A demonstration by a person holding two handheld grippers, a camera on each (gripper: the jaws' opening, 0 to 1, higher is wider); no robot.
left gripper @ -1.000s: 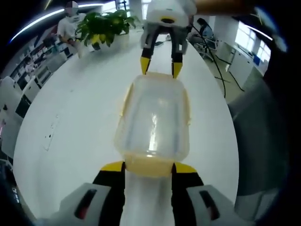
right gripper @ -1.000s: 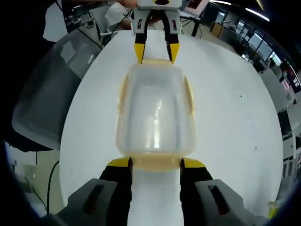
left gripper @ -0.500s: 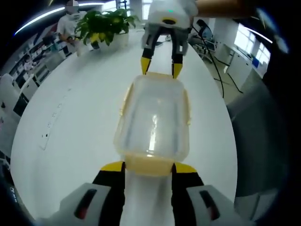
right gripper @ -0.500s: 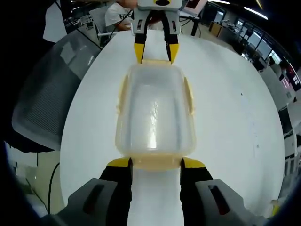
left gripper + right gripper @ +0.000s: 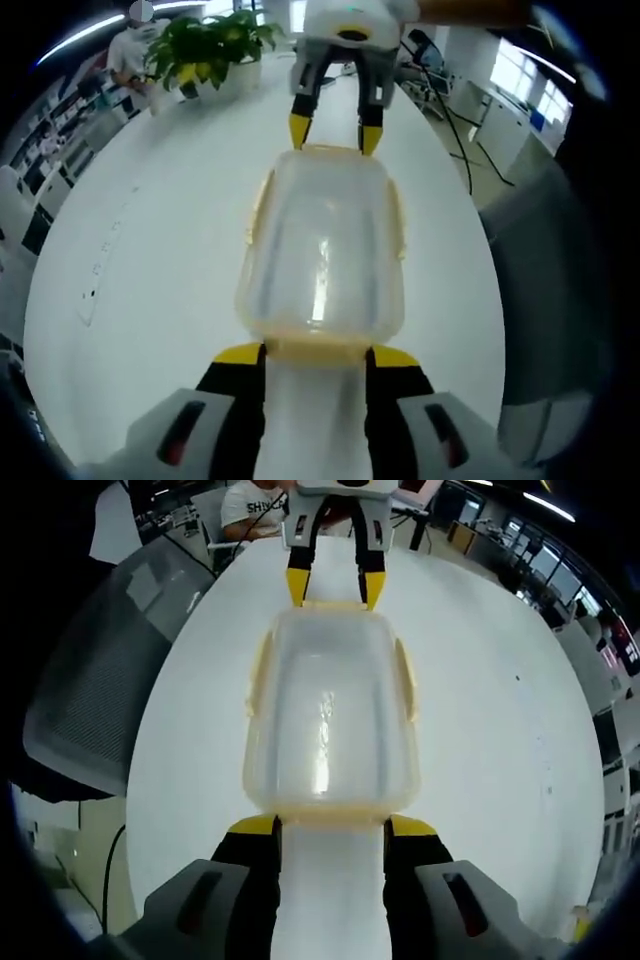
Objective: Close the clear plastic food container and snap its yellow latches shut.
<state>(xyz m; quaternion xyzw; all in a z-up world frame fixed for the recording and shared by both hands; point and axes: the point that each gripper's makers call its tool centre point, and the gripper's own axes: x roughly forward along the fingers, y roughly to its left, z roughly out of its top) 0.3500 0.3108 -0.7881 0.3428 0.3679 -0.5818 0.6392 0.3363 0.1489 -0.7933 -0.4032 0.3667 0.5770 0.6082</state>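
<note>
At opposite ends of the container — left tongs and right tongs spread wide, tips touching its latches.

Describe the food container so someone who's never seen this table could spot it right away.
Start at the big white table; between the left gripper and right gripper sits the container. It is a clear plastic box with rounded corners, and its yellow latches set it apart.

left hand-held gripper: jaws spread wide, level, pointing forward
right hand-held gripper: jaws spread wide, facing the left one
</note>
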